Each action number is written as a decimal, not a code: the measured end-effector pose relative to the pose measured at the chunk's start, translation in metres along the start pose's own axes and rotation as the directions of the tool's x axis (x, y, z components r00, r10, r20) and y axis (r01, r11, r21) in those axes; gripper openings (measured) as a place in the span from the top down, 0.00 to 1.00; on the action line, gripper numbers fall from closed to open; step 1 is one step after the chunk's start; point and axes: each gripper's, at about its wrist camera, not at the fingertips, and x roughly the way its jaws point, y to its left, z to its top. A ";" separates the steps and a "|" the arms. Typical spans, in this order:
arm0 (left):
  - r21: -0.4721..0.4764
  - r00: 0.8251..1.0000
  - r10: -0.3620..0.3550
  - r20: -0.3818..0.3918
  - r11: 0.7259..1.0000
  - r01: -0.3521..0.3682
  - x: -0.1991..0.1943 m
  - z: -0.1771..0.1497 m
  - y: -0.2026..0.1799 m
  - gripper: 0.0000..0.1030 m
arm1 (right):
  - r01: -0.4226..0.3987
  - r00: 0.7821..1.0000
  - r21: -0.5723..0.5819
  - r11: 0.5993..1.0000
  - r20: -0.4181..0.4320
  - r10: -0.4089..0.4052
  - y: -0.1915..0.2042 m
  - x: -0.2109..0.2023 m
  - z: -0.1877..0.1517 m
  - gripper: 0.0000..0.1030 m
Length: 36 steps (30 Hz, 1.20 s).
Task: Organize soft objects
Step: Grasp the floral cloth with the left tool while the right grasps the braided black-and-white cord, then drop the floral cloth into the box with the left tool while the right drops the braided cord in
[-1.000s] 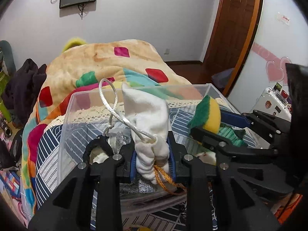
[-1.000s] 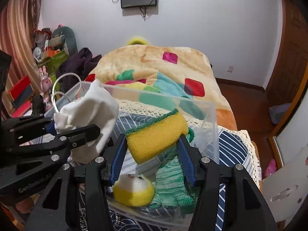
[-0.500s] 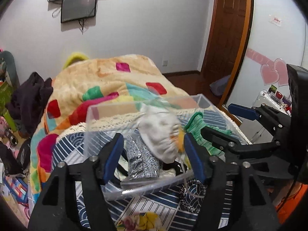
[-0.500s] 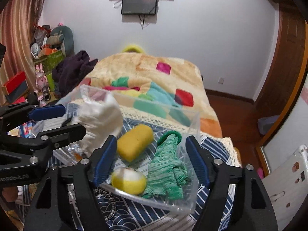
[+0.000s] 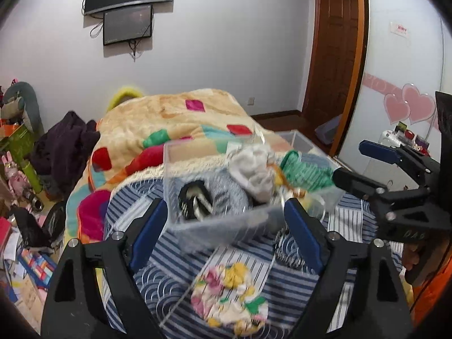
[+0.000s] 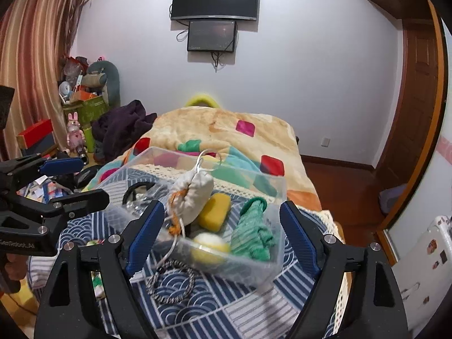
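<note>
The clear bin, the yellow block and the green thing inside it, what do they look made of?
Clear bin: glossy see-through hard plastic, probably; the bedding shows through its walls. Yellow block: looks like matte, porous foam sponge. Green thing: ribbed knit fabric, likely yarn, limp and folded.

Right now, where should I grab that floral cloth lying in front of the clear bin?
Take the floral cloth from above with the left tool, pinching its raised, bunched middle. It lies crumpled and loose on the striped cover, so probably no edge offers a firmer hold.
</note>
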 end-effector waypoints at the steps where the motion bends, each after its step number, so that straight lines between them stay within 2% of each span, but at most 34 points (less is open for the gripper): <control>1: -0.004 1.000 0.001 -0.014 1.000 -0.001 0.000 -0.006 0.002 0.16 | -0.011 1.000 0.010 1.000 -0.004 0.011 0.000 -0.001 -0.004 0.21; 8: -0.023 0.992 0.011 -0.122 1.000 -0.014 0.011 -0.048 0.009 0.16 | -0.081 0.991 0.088 0.993 -0.103 0.089 0.000 0.012 -0.039 0.21; 17: -0.061 0.979 -0.035 -0.202 0.998 0.023 0.021 -0.081 0.006 0.16 | -0.172 0.955 0.113 0.979 -0.226 0.193 0.017 0.044 -0.063 0.22; 20: -0.080 0.972 -0.046 -0.231 0.996 0.028 0.031 -0.089 0.006 0.16 | -0.188 0.943 0.104 0.977 -0.258 0.209 0.026 0.052 -0.064 0.30; 24: -0.075 0.975 -0.044 -0.217 0.997 0.028 0.032 -0.091 0.003 0.16 | -0.196 0.924 0.115 0.974 -0.310 0.223 0.031 0.062 -0.069 0.51; 26: -0.070 0.977 -0.046 -0.210 0.997 0.032 0.032 -0.092 0.000 0.18 | -0.191 0.928 0.118 0.974 -0.302 0.219 0.031 0.061 -0.070 0.56; 28: -0.056 0.979 -0.028 -0.202 0.998 0.017 0.031 -0.092 -0.004 0.29 | -0.197 0.928 0.131 0.972 -0.293 0.228 0.028 0.057 -0.071 0.67; 32: -0.028 0.981 -0.022 -0.193 0.999 0.017 0.028 -0.093 -0.009 0.48 | -0.190 0.932 0.146 0.971 -0.284 0.225 0.024 0.052 -0.075 0.83; 33: -0.015 0.981 -0.021 -0.191 1.000 0.018 0.027 -0.093 -0.010 0.57 | -0.190 0.932 0.147 0.971 -0.284 0.226 0.022 0.051 -0.076 0.88; 36: 0.015 0.982 -0.019 -0.186 1.000 0.022 0.022 -0.095 -0.014 0.72 | -0.182 0.935 0.139 0.973 -0.280 0.215 0.020 0.048 -0.078 0.92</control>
